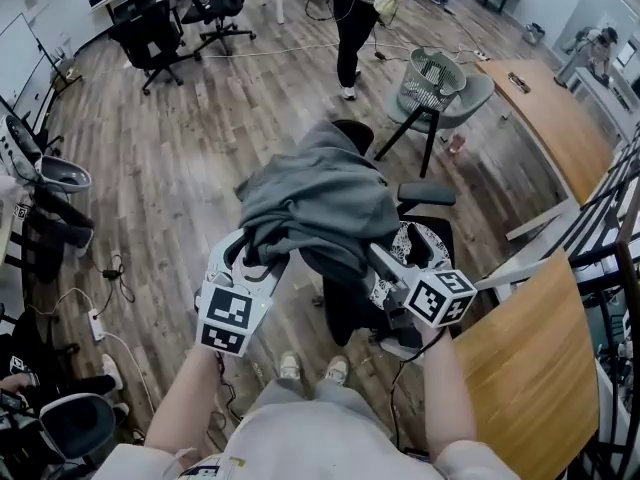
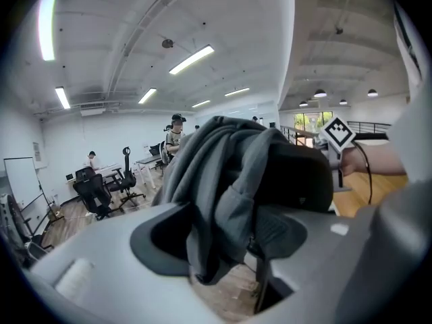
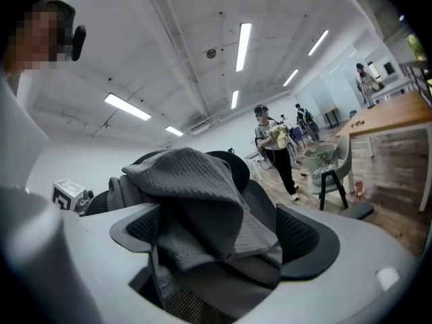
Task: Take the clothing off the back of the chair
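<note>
Open office with a wood-plank floor (image 1: 200,148). Black office chairs (image 1: 150,33) far left. Grey chair (image 1: 472,100) with a mesh basket (image 1: 432,76) on it. Long wooden table (image 1: 555,123) at right, a second wooden tabletop (image 1: 520,368) nearer. Power strip (image 1: 97,323) and cables on the floor at left. White ceiling with strip lights (image 2: 192,58). Whiteboard (image 2: 17,181) by a white wall. Bright window (image 2: 312,120) far off. Person standing (image 1: 352,28) at the back.

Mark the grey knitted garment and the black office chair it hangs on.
grey knitted garment (image 1: 320,198), head view, middle of the draped fabric
black office chair (image 1: 427,194), head view, armrest pad
</note>
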A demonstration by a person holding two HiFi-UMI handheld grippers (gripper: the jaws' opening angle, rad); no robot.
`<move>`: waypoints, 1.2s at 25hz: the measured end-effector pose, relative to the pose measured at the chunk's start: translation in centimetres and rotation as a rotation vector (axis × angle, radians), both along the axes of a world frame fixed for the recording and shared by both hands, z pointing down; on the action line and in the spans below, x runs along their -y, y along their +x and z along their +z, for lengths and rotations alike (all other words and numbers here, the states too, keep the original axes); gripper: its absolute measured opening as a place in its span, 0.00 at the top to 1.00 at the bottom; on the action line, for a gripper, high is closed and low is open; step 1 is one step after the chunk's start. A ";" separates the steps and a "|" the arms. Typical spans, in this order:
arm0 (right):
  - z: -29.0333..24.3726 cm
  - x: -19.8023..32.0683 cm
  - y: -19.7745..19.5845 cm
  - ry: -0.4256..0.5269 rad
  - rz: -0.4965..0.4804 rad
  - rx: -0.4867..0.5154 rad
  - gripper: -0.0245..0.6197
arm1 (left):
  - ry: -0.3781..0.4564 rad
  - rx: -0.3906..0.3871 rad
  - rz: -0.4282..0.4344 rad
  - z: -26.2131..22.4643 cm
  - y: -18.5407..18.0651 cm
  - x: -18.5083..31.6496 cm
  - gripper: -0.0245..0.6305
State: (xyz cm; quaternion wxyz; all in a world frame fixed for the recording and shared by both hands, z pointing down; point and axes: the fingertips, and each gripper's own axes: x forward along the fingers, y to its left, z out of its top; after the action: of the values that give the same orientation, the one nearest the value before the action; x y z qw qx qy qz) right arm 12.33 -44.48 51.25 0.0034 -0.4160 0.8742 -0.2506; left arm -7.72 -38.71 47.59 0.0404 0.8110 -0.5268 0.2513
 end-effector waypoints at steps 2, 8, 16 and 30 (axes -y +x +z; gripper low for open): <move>1.3 0.4 -0.6 -0.035 -0.032 0.020 0.11 | -0.006 0.003 -0.006 0.4 -0.1 0.5 0.55; 3.2 1.5 -2.2 -0.082 -0.131 0.124 0.10 | -0.016 0.023 -0.009 1.5 -0.4 1.8 0.65; 3.3 1.1 -4.9 -0.158 -0.345 0.357 0.26 | -0.015 -0.012 0.004 2.0 0.2 2.6 0.72; -0.5 0.1 -5.2 0.078 -0.384 0.298 0.90 | 0.029 -0.112 -0.038 0.2 -1.2 2.8 0.85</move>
State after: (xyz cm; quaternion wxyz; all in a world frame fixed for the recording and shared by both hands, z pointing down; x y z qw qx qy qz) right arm 7.17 -44.54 50.74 0.1005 -0.2004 0.9360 -0.2713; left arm -8.94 -41.49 47.80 0.0628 0.8141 -0.5427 0.1971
